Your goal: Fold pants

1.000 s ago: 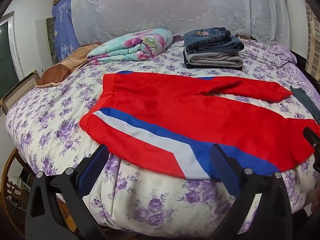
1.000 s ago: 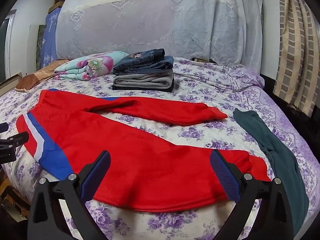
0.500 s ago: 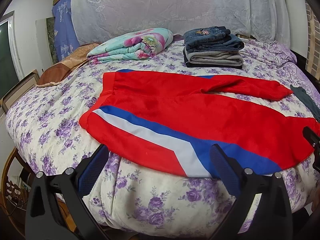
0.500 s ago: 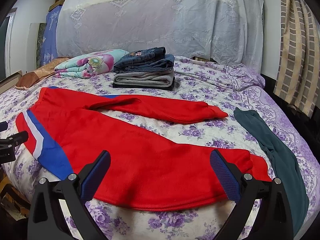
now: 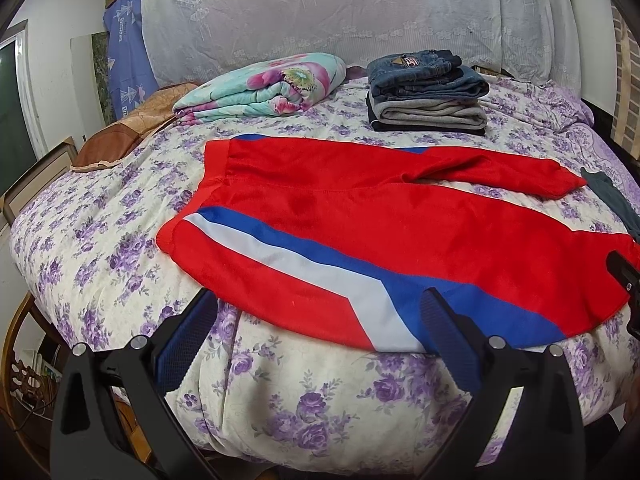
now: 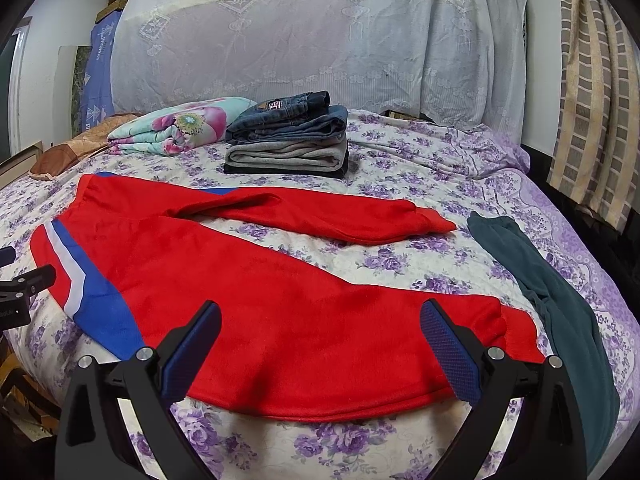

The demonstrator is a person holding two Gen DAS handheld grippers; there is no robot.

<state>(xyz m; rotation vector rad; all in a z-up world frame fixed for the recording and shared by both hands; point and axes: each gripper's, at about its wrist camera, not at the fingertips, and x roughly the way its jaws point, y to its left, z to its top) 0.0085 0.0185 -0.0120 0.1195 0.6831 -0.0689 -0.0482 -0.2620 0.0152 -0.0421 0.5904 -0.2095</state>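
Note:
Red pants [image 5: 400, 232] with a blue and white side stripe lie spread flat on the floral bed, waistband to the left, legs running right; they also show in the right wrist view [image 6: 280, 300]. The far leg lies apart from the near one. My left gripper [image 5: 316, 316] is open and empty, just in front of the near striped edge. My right gripper [image 6: 320, 328] is open and empty, at the near edge of the lower leg.
A stack of folded jeans and grey pants [image 5: 428, 92] and a folded floral blanket [image 5: 264, 88] sit at the back. A dark green garment [image 6: 560, 300] lies on the bed's right side. A brown cushion [image 5: 120, 140] is at the left.
Both grippers have drawn back and risen slightly; the pants sit a little lower and farther in both views. The pants have not moved on the bed.

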